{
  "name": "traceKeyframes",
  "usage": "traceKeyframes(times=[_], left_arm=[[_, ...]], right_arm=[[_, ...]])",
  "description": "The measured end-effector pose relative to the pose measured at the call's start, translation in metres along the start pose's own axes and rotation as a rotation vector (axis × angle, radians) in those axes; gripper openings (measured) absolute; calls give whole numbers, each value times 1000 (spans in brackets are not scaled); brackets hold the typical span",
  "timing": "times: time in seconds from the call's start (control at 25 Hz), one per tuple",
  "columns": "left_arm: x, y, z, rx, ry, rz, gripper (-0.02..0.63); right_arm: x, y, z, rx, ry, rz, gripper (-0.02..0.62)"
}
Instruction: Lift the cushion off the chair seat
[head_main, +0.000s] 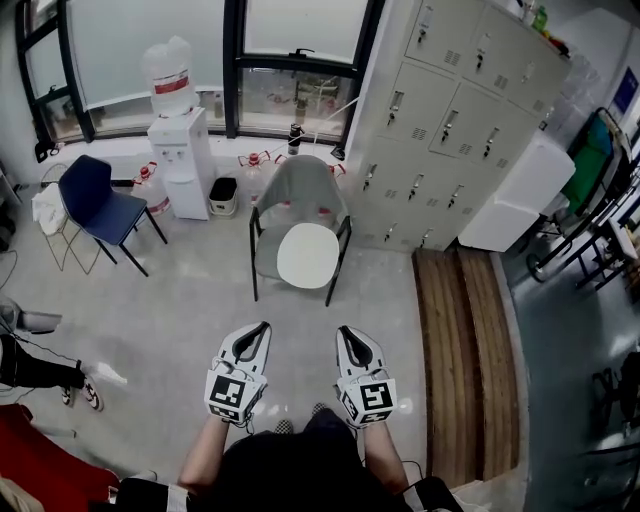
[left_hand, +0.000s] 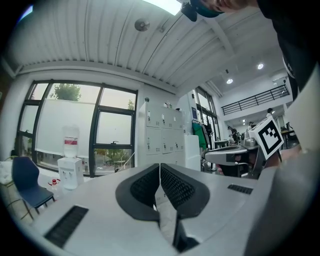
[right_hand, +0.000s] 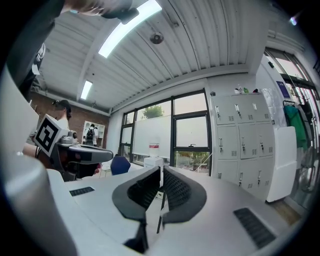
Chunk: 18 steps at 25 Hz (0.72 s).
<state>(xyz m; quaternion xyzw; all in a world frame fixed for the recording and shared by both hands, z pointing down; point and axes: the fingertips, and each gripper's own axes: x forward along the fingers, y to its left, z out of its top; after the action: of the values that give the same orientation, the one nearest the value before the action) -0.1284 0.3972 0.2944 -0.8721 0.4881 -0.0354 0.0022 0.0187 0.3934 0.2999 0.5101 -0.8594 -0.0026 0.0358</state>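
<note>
**Head view, looking steeply down.** A grey shell chair (head_main: 297, 195) on black legs stands on the pale floor (head_main: 180, 320). Its back is turned to the window wall, and it is just beside the left end of a bank of grey lockers (head_main: 455, 110). A round white cushion (head_main: 307, 256) lies flat on the chair seat. It covers most of the seat and reaches the front edge, and nothing touches it.

The left gripper (head_main: 262, 328) and right gripper (head_main: 344, 332) are held side by side below the chair in the frame. Both point toward the chair and are well apart from it.

**Left gripper view and right gripper view.** In each, the two black ribbed pads (left_hand: 175, 187) meet at their tips with nothing between them. Both grippers are closed and empty.

**Surroundings.** Three things stand along the window wall to the left of the grey chair:
- a small black bin (head_main: 223, 196);
- a white water dispenser (head_main: 185, 165) carrying an upturned bottle (head_main: 170, 75);
- a blue chair (head_main: 95, 200).

To the right, a strip of wooden boards (head_main: 465, 340) runs across the floor in front of the lockers. A white cabinet (head_main: 515, 195) stands at the lockers' right end.
</note>
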Motion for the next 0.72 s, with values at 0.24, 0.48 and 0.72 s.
traceKeyframes(times=[0.24, 0.48, 0.72], left_arm=[[23, 29, -4, -2, 2, 26, 23], [88, 55, -5, 9, 24, 28, 23], [177, 85, 2, 6, 39, 12, 23]], right_arm=[[42, -4, -6, 3, -2, 31, 38], [99, -47, -15, 23, 3, 38, 38], [169, -110, -15, 36, 10, 38, 38]])
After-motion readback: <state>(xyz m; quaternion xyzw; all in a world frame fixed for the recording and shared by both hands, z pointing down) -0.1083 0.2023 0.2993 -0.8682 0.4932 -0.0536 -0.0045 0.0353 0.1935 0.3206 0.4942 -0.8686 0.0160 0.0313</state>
